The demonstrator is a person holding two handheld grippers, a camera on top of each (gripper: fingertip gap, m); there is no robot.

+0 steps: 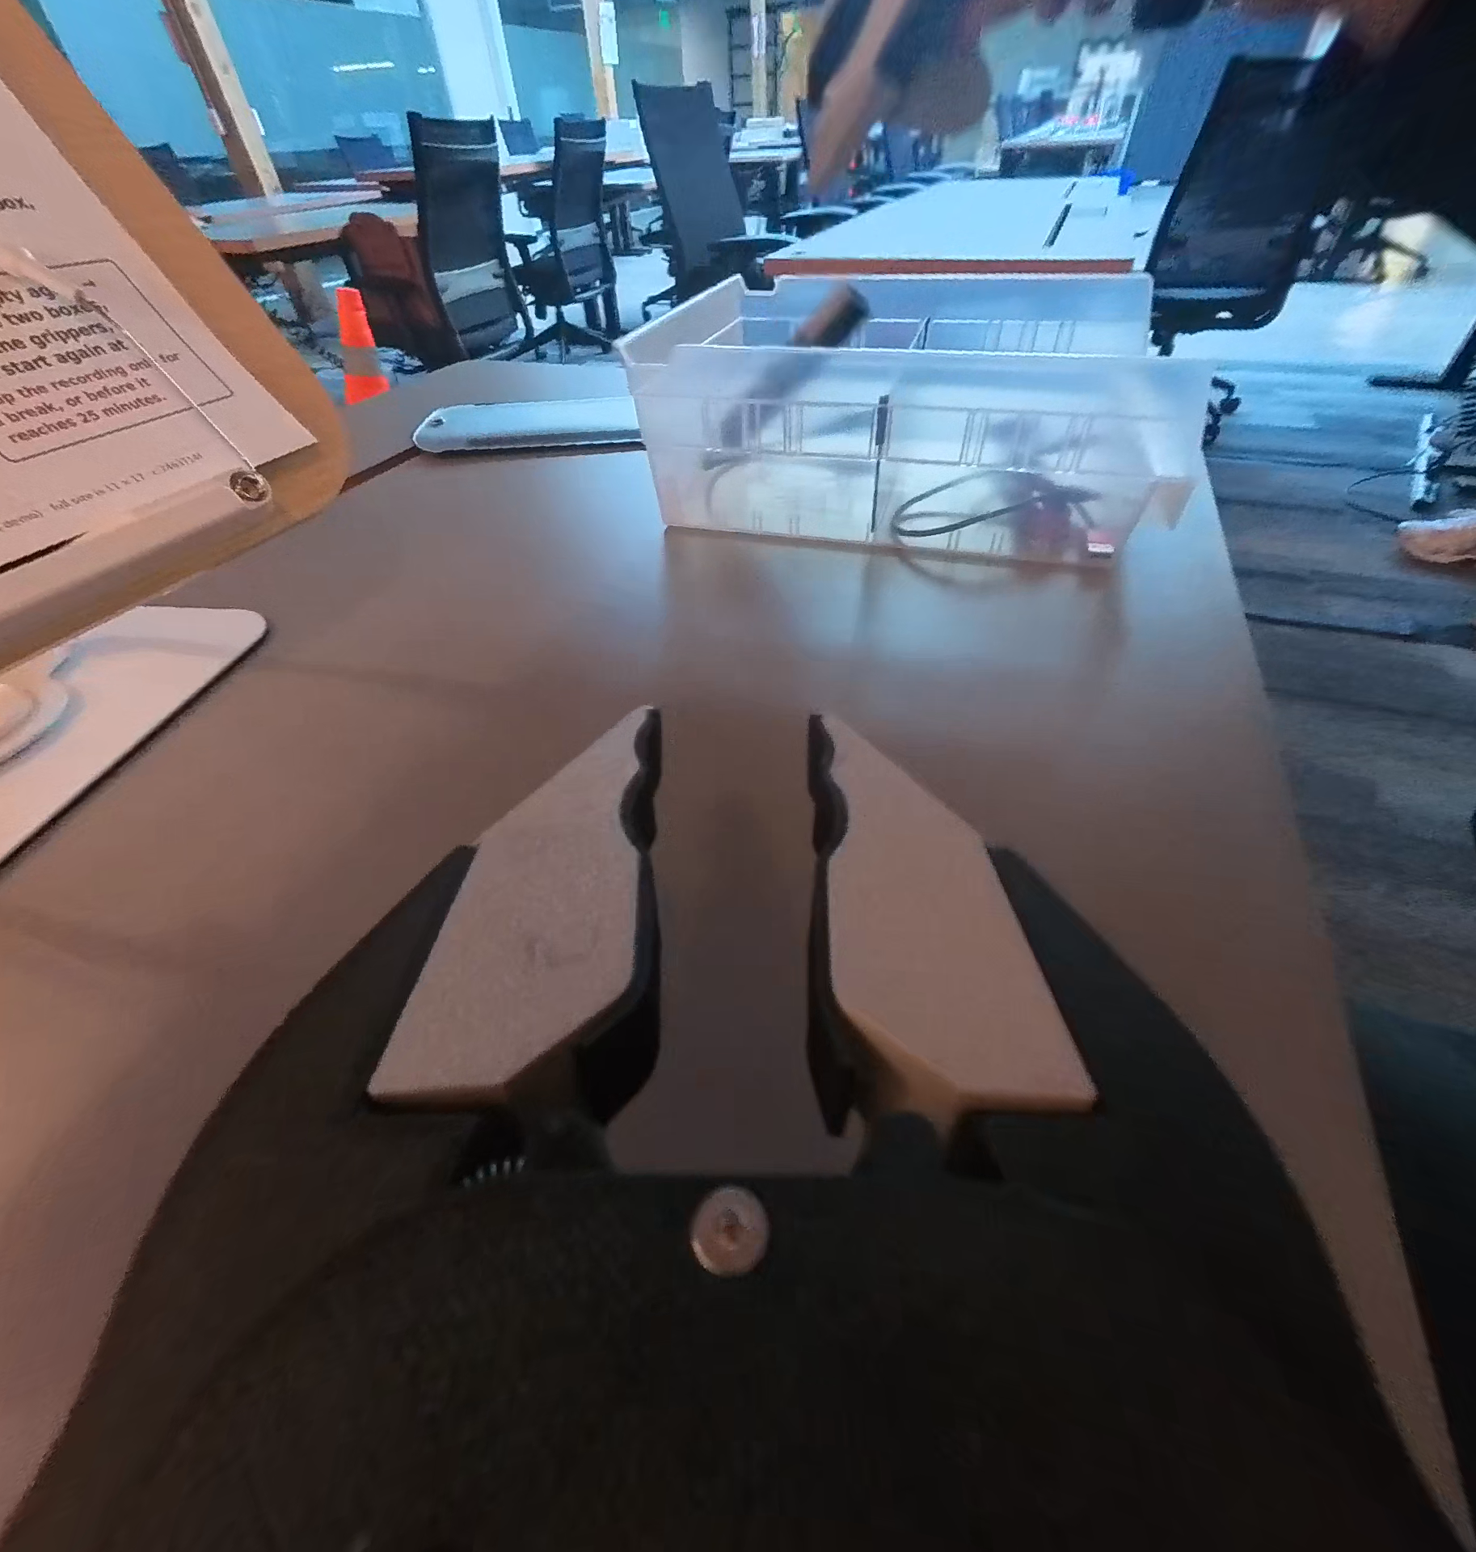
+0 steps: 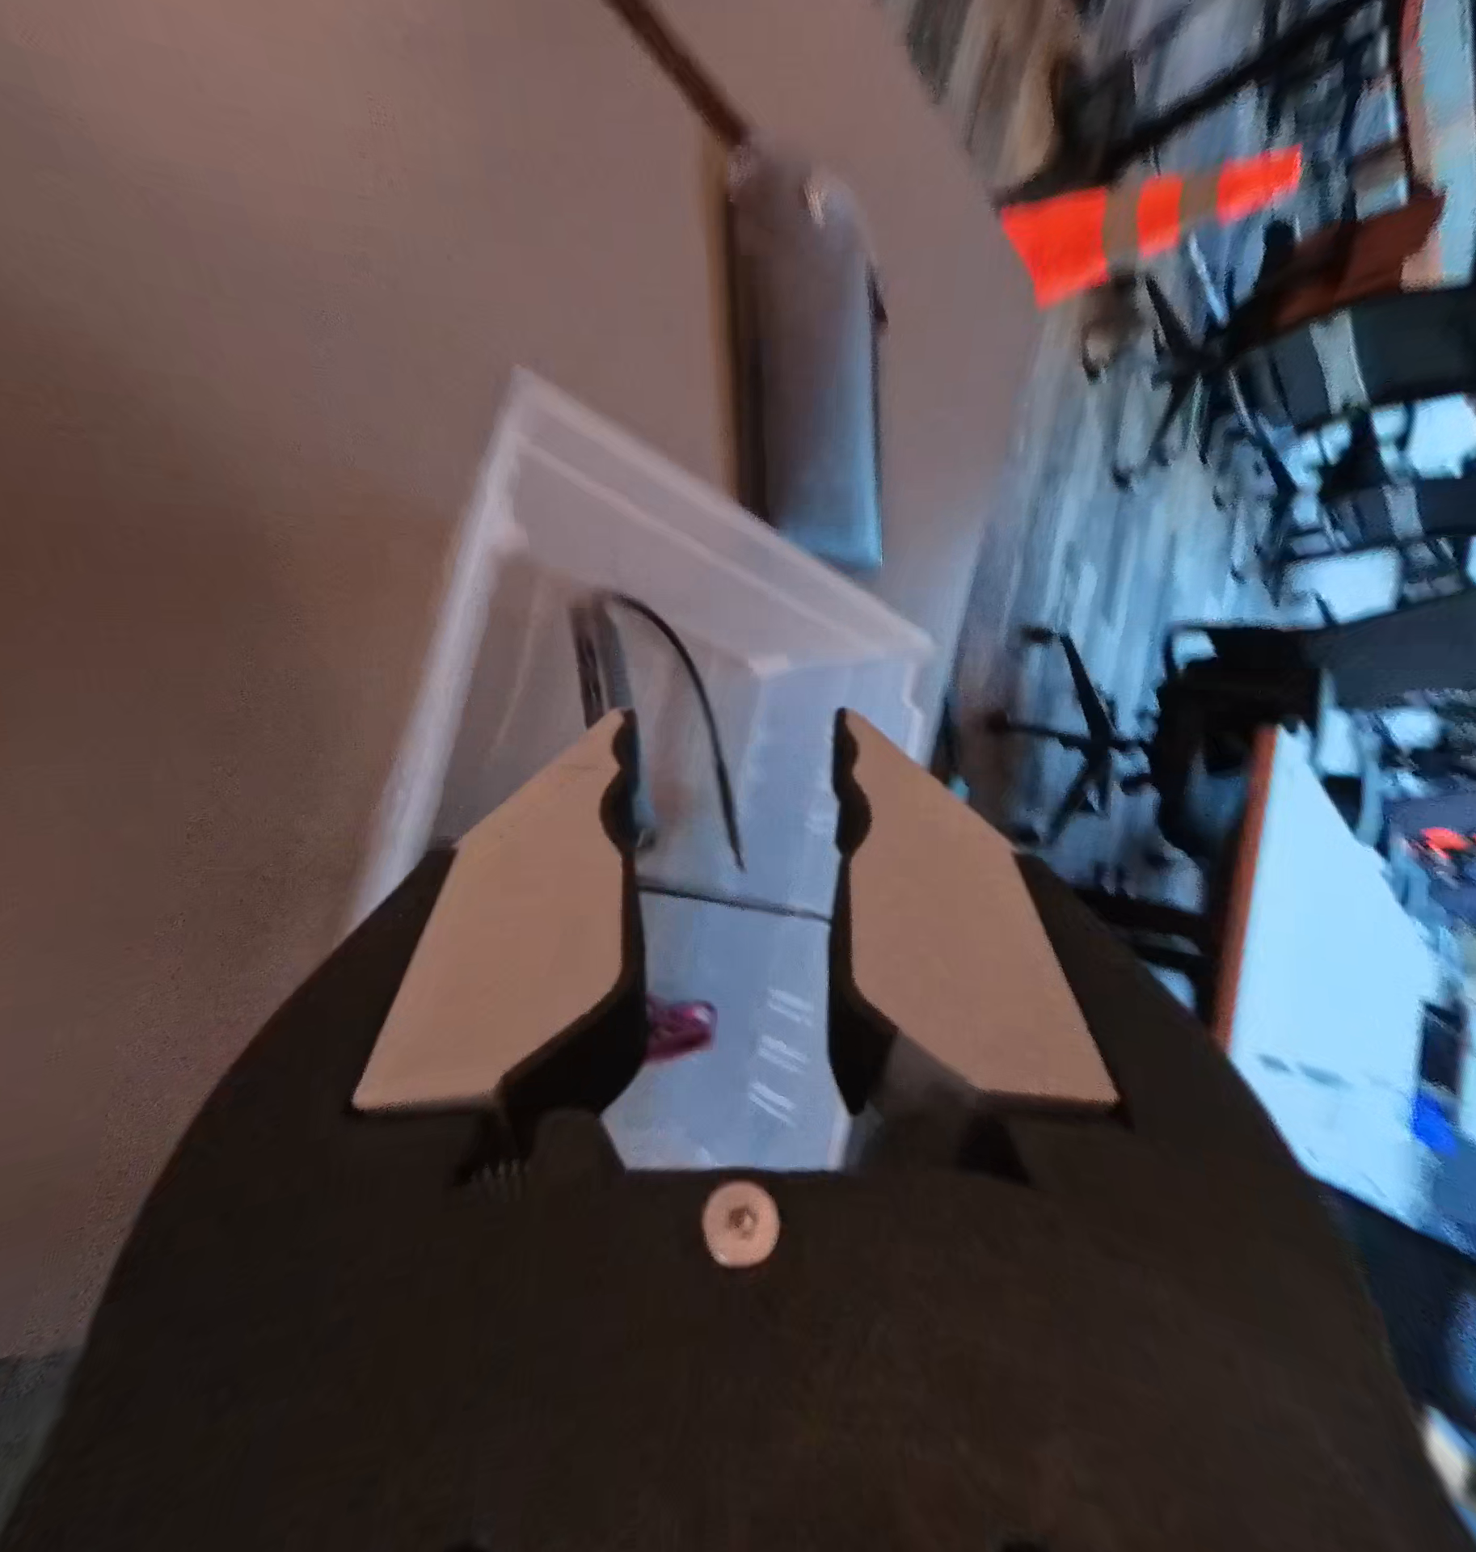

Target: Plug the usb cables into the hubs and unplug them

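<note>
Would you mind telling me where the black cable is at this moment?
In the left wrist view the black cable lies looped in the right-hand compartment of the clear plastic bin on the table, beside a red item.

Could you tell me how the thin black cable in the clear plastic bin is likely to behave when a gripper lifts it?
The thin black cable lies in a loose loop inside the clear plastic bin, so it will probably flop and dangle. It looks light. It may drag against the bin's divider.
</note>
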